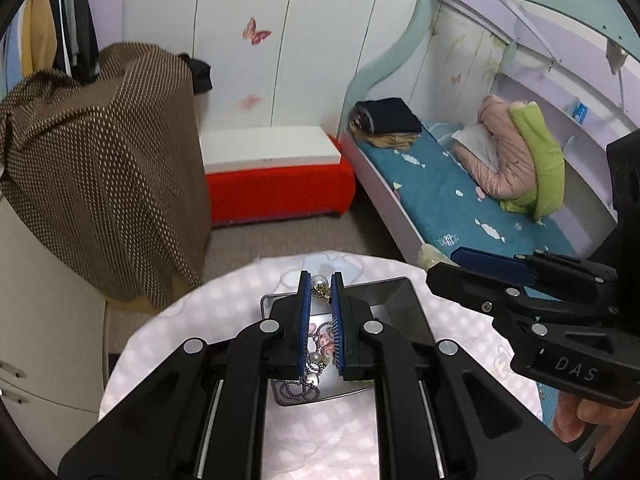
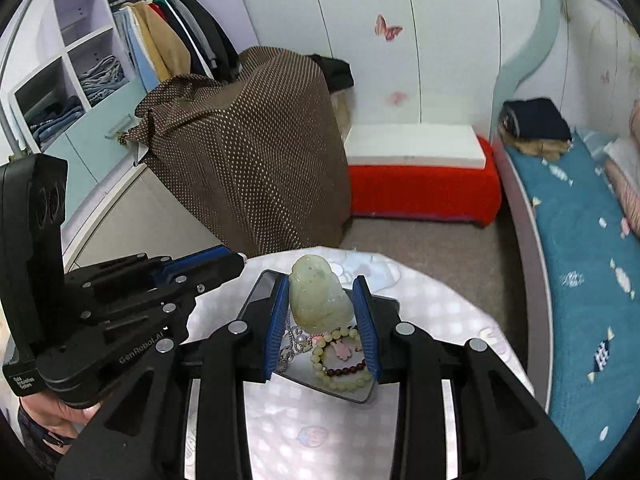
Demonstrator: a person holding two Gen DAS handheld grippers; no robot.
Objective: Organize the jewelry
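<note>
My left gripper (image 1: pixel 321 286) is shut on a pearl earring (image 1: pixel 320 285) with a gold part, held above the metal tray (image 1: pixel 394 294). Silver chains and a pearl (image 1: pixel 310 380) lie in the tray below it. My right gripper (image 2: pixel 322 300) is shut on a pale green jade pendant (image 2: pixel 318 298), held above the same tray (image 2: pixel 260 288). Under it lie a pale green bead bracelet (image 2: pixel 340 384), a dark red bead bracelet (image 2: pixel 348 369) and a pink charm (image 2: pixel 342 350). The right gripper also shows at the right of the left wrist view (image 1: pixel 472 268); the left gripper shows at the left of the right wrist view (image 2: pixel 224 260).
The tray sits on a round table with a pale checked cloth (image 2: pixel 440 308). Behind are a brown dotted cloth over furniture (image 2: pixel 256 152), a red bench with a white top (image 2: pixel 420 184), a bed with a blue sheet (image 2: pixel 580 260) and a wardrobe (image 2: pixel 80 80).
</note>
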